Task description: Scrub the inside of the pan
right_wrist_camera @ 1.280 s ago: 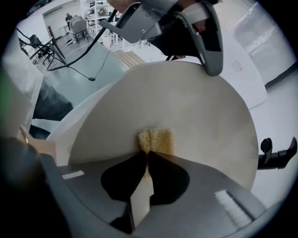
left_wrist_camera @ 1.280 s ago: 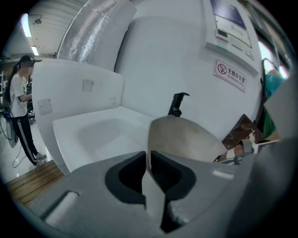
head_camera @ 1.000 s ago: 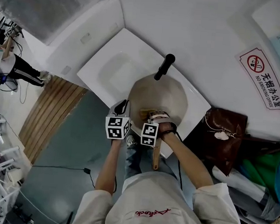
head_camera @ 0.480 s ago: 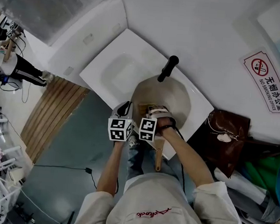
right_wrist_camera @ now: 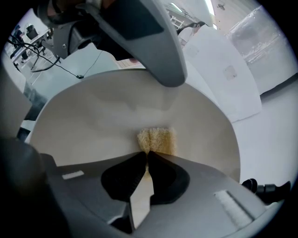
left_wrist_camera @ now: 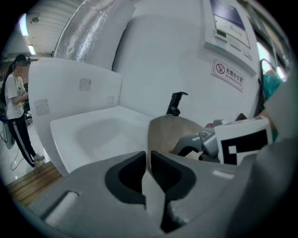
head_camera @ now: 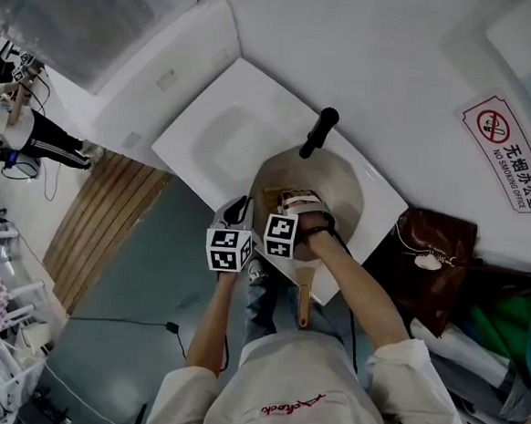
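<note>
Clamping the pale round metal pan (head_camera: 339, 180) by its 8 o'clock rim, left gripper (left_wrist_camera: 148, 157) holds it on white basin (head_camera: 222, 130); right gripper (right_wrist_camera: 146, 157), closed on yellow-bristled wooden brush (right_wrist_camera: 156, 139), presses bristles mid-pan.

Right hand-held gripper (right_wrist_camera: 146, 157): we find the pan (right_wrist_camera: 93, 125) wall rising ahead and on both sides. The brush (right_wrist_camera: 156, 139) head fills the gap just in front. The left hand-held gripper (left_wrist_camera: 148, 161), clamped on the rim ahead, blocks that way. To its left the table (left_wrist_camera: 65, 139) recess lies open. Beyond it the pan handle (head_camera: 313, 131) and the wall (head_camera: 398, 43) close off passage.
</note>
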### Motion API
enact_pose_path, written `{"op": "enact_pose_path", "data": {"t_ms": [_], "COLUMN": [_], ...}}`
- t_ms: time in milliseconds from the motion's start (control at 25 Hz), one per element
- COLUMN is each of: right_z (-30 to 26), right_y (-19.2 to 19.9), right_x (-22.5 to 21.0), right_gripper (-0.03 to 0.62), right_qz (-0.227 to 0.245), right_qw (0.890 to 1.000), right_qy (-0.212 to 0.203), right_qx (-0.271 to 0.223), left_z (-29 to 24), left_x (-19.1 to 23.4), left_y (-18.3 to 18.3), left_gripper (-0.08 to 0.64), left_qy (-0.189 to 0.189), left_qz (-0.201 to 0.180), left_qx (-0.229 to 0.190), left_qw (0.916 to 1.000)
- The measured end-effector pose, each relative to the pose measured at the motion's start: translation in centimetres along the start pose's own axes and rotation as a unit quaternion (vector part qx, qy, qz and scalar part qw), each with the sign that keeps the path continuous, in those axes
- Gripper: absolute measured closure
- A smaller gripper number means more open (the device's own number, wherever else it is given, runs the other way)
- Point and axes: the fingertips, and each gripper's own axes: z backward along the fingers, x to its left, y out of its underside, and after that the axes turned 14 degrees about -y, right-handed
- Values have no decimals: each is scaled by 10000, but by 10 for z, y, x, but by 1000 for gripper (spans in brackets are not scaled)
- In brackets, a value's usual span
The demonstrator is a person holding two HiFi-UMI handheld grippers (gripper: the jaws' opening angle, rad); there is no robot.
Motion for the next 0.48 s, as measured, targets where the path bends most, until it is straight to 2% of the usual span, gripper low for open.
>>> {"op": "enact_pose_path", "data": {"t_ms": [480], "right_z": [1], "right_y": [22], "right_x": [-30], "right_gripper": [565], "right_qz": [-221], "right_qw": [9996], "right_qy": [166], "right_qx": [40], "left_z": [0], "left_x": [-1], "left_y": [-1], "left_gripper": [523], "left_qy": [-8], "left_qz": [-46], "left_qx": [-8], "left_qw": [10000]}}
